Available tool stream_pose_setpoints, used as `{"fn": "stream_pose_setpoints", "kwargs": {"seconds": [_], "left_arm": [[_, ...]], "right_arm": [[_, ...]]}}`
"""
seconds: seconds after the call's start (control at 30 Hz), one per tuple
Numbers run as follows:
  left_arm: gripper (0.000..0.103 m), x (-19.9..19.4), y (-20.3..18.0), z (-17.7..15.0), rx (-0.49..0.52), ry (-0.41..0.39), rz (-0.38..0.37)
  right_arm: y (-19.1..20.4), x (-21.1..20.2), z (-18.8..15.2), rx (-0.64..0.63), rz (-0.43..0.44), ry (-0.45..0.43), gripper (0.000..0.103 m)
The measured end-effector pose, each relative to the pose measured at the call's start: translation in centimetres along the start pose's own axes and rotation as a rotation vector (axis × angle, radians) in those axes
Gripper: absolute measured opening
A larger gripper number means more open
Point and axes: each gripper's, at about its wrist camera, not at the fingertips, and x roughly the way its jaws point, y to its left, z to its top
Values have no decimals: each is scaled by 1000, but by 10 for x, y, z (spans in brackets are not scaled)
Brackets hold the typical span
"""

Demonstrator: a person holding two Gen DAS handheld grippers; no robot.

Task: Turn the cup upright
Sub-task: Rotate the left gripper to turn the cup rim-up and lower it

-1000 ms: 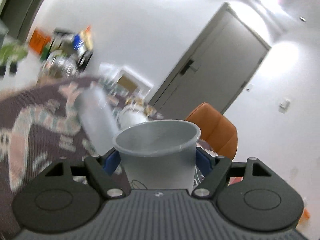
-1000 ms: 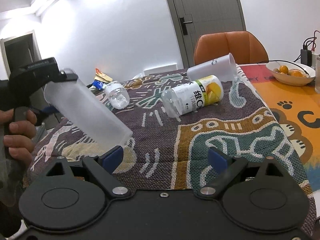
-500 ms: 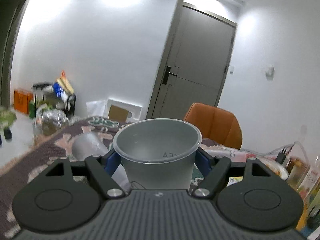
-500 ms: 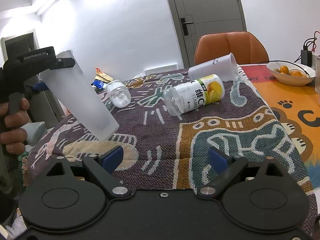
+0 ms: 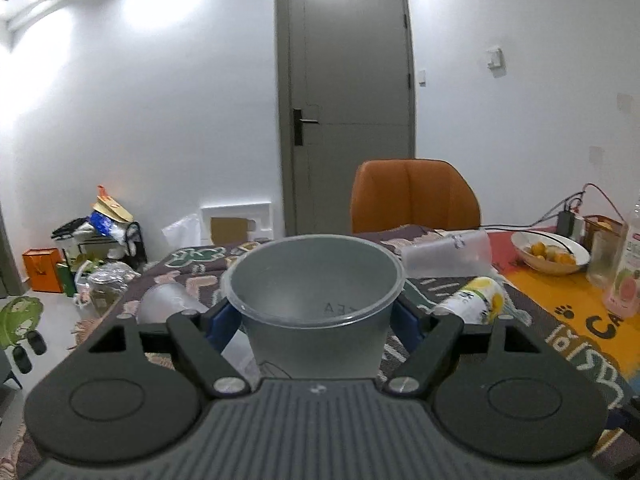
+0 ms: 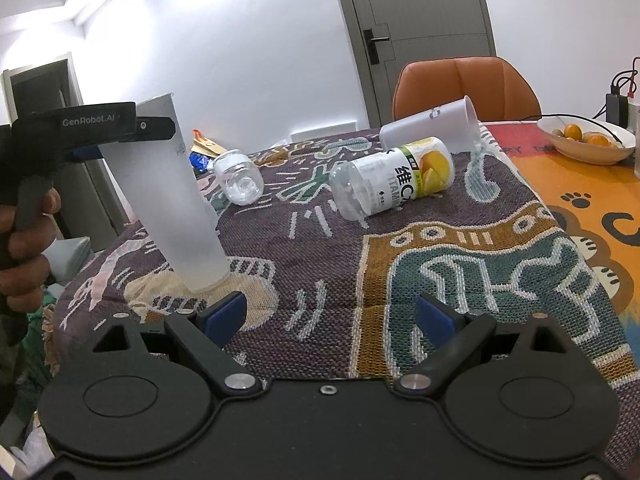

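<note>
My left gripper (image 5: 316,316) is shut on a tall frosted plastic cup (image 5: 314,304), mouth up. In the right wrist view the same cup (image 6: 176,208) stands nearly upright, slightly tilted, its base touching the patterned tablecloth (image 6: 440,264), with the left gripper (image 6: 132,128) clamped near its rim. My right gripper (image 6: 330,314) is open and empty, low over the cloth near the table's front. A second frosted cup (image 6: 432,128) lies on its side at the far end.
A yellow-labelled bottle (image 6: 396,176) and a small clear jar (image 6: 240,178) lie on their sides mid-table. A bowl of oranges (image 6: 584,140) sits far right on the orange mat. An orange chair (image 6: 464,84) stands behind the table.
The left gripper has rotated the cup from a steep slant to nearly upright and lowered its base onto the cloth. The right gripper has stayed put.
</note>
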Motion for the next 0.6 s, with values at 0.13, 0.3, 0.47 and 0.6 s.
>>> {"fn": "stream_pose_setpoints", "kwargs": {"seconds": [0.13,0.3,0.47,0.6], "left_arm": [[90,-3,0,1,-25,-1,-11],[96,-13,-5,1,10,-52,-18],[98,-23,0,-2,-5,-52,-31],[98,-38,7,-1,-17,-68,-39]], "right_arm": [[0,-1,0,2,-1,-3,92],[1,-5,2,0,-4,-12,92],[6,-10,8,-11,-4,-31,92],[11,-16,13,-24,-7,-48,94]]}}
